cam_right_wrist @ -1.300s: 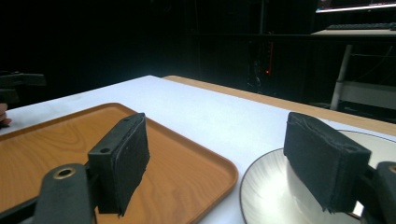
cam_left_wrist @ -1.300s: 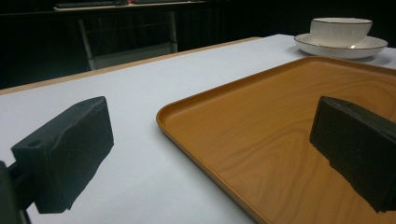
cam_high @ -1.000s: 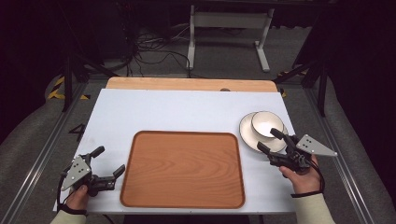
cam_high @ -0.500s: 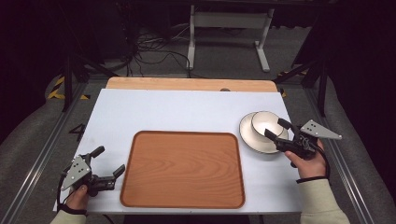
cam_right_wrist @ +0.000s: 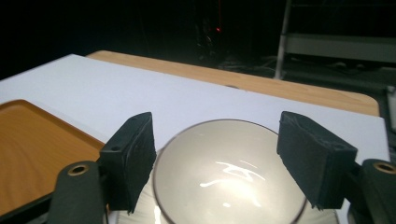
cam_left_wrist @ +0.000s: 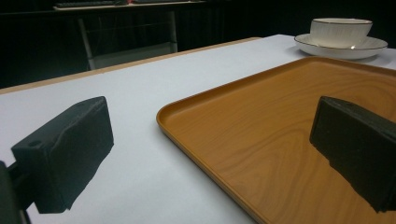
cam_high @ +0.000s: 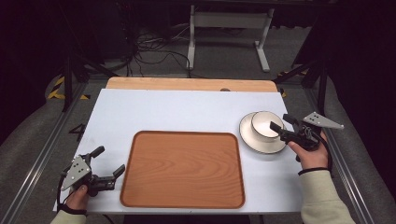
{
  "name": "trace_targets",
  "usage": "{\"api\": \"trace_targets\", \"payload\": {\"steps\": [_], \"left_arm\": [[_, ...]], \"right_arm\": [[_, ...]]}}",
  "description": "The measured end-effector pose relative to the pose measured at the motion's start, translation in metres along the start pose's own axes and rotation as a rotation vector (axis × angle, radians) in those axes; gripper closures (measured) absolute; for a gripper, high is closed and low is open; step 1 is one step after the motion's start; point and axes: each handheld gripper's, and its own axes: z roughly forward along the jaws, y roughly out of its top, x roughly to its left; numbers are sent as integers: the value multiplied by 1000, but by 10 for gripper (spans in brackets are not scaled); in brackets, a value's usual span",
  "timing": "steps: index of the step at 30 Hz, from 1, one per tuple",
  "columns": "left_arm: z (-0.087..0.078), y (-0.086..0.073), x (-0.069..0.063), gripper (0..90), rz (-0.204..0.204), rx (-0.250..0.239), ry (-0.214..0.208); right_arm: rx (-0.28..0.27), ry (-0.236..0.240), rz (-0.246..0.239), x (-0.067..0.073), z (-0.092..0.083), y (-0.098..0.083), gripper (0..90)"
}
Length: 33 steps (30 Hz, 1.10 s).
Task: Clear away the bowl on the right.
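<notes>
A white bowl (cam_high: 263,125) with a dark rim stands on a white saucer (cam_high: 250,136) at the right of the table. My right gripper (cam_high: 281,123) is open at the bowl's right side, its tips close to the rim. In the right gripper view the bowl (cam_right_wrist: 229,177) lies between and just beyond the open jaws of the right gripper (cam_right_wrist: 223,158), empty inside. A brown wooden tray (cam_high: 182,170) lies empty at the front middle. My left gripper (cam_high: 109,160) is open and empty at the tray's left edge; its own view shows the tray (cam_left_wrist: 280,130), with bowl (cam_left_wrist: 340,30) and saucer (cam_left_wrist: 343,46) far off.
The table is covered by a white sheet (cam_high: 187,112), with a bare wooden strip (cam_high: 187,84) along the far edge. Beyond it stand a metal frame leg (cam_high: 191,42) and floor cables (cam_high: 149,51). Metal rails (cam_high: 37,154) run along both table sides.
My right gripper has moved forward and a little right, from the front of the saucer up to the bowl's right rim. The left gripper has stayed in place.
</notes>
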Motion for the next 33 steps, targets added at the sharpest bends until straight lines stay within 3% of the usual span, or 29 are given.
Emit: {"api": "trace_targets", "payload": {"steps": [9,10,15,19,24,33], "left_arm": [[0,0,0,3,0,0,-1],[0,0,0,2,-1,0,-1],[0,0,0,3,0,0,-1],[0,0,0,3,-1,0,-1],[0,0,0,3,0,1,-1],[0,0,0,3,1,1,-1]], "right_arm": [[97,-79,7,-14,13,6,354],[134,-96,27,-19,17,7,372],[203,-122,62,-27,26,8,410],[231,-130,76,-30,32,5,436],[296,-173,110,-35,41,-2,487],[350,-205,172,-42,48,-9,531]]}}
